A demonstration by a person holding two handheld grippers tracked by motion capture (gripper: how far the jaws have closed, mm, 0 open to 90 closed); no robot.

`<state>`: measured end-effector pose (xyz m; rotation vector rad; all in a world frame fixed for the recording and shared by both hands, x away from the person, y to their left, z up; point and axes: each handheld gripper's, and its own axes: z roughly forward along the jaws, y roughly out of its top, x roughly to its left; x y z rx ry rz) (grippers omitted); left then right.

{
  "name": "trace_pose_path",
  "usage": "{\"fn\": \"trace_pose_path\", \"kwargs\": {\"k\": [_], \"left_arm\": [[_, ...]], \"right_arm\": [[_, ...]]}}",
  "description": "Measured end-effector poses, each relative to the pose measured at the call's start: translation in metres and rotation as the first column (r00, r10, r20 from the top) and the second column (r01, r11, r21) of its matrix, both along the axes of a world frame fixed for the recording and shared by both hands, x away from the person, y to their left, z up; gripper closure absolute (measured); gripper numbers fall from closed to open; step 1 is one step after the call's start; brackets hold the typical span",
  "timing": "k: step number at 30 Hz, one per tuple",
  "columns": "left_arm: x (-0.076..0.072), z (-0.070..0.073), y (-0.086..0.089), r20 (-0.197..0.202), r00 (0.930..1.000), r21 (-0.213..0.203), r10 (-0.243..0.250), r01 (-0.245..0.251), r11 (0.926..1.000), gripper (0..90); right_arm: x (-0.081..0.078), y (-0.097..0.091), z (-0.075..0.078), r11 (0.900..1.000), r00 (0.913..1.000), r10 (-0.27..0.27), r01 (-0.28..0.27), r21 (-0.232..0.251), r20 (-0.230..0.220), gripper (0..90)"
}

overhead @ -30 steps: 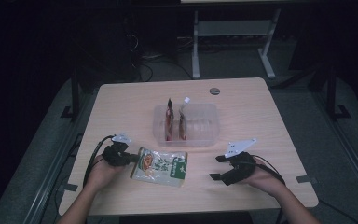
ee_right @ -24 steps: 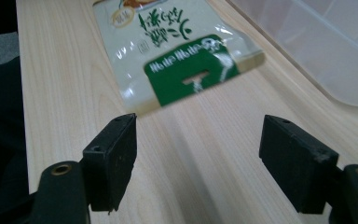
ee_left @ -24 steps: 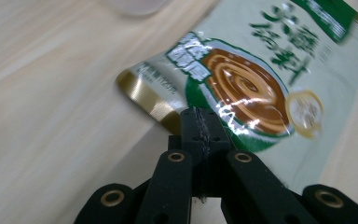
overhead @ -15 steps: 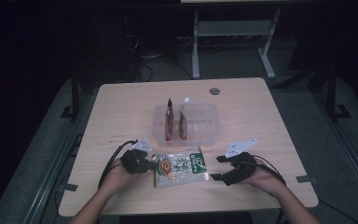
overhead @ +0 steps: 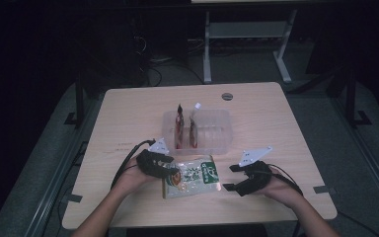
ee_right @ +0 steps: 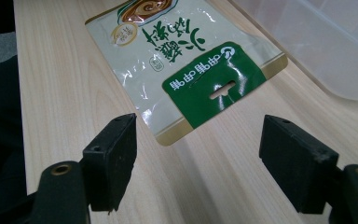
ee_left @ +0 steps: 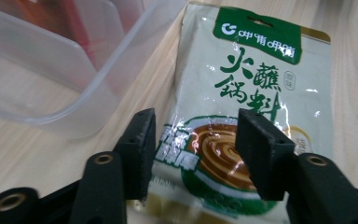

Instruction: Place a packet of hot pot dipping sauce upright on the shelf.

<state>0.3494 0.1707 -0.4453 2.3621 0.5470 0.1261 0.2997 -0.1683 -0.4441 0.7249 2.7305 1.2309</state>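
While the sauce packet [overhead: 191,177] lies flat on the table [overhead: 128,113] near the person, the left gripper [ee_left: 193,140] (jaws just opened, straddling its lower end without pressing) seems to have let it go. Right gripper [ee_right: 198,154] waits, jaws wide, just short of its hanging tab. Beyond, a clear container [overhead: 217,129] holds two upright packets [overhead: 186,129].

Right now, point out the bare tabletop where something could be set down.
The far strip between the clear bin and the round table grommet is bare, as are the table's left side and right side beyond the bin. The near middle is crowded: the sauce packet lies between the left gripper, its jaws just opened, and the open right gripper.
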Motion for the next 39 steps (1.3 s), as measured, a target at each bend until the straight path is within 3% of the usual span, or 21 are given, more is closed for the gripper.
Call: {"fn": "trace_pose_path", "kwargs": {"k": [6, 7, 10, 13, 18, 21, 28, 33, 39], "left_arm": [[0.008, -0.012, -0.006, -0.077, 0.9969, -0.015, -0.016, 0.015, 0.9998, 36.9], [0.007, -0.013, -0.006, -0.074, 0.9972, -0.014, -0.014, 0.013, 0.9998, 36.3], [0.006, -0.014, -0.003, -0.105, 0.9944, -0.022, -0.015, 0.013, 0.9997, 37.9], [0.004, -0.015, -0.003, -0.104, 0.9945, -0.027, -0.01, 0.007, 0.9996, 41.2], [0.002, -0.014, -0.004, -0.101, 0.9949, -0.025, -0.011, 0.009, 0.9997, 52.8], [0.001, -0.015, -0.002, -0.114, 0.9934, -0.038, -0.01, 0.006, 0.9993, 62.3], [0.001, -0.014, -0.004, -0.163, 0.9862, -0.017, -0.031, 0.029, 0.9994, 84.5], [-0.001, -0.012, -0.004, -0.154, 0.9874, -0.026, -0.034, 0.031, 0.9992, 88.5], [-0.004, -0.005, 0.0, -0.155, 0.9869, -0.075, -0.044, 0.032, 0.9967, 89.9]], "right_arm": [[0.0, 0.0, 0.0, 1.0, 1.0, 0.008, -0.008, 0.001, -0.004, 26.6], [0.0, 0.0, 0.0, 0.9999, 0.9999, 0.011, -0.011, 0.004, -0.006, 26.5], [0.0, 0.0, 0.0, 0.9997, 0.9998, 0.018, -0.018, 0.016, -0.004, 25.1], [0.0, 0.0, 0.0, 0.9998, 1.0, 0.009, -0.009, 0.019, -0.004, 23.9], [0.001, 0.0, 0.0, 0.9998, 0.9999, -0.011, 0.011, 0.014, -0.003, 22.2], [0.001, 0.0, 0.0, 0.9997, 0.9999, -0.017, 0.017, 0.016, 0.0, 22.2], [0.002, 0.002, -0.001, 0.9994, 0.9995, -0.031, 0.031, 0.019, -0.007, 20.7], [0.004, 0.0, -0.001, 0.9989, 0.9988, -0.041, 0.041, 0.022, -0.026, 20.7], [0.007, -0.001, 0.0, 0.9987, 0.9977, -0.045, 0.046, 0.022, -0.049, 15.9]]}}
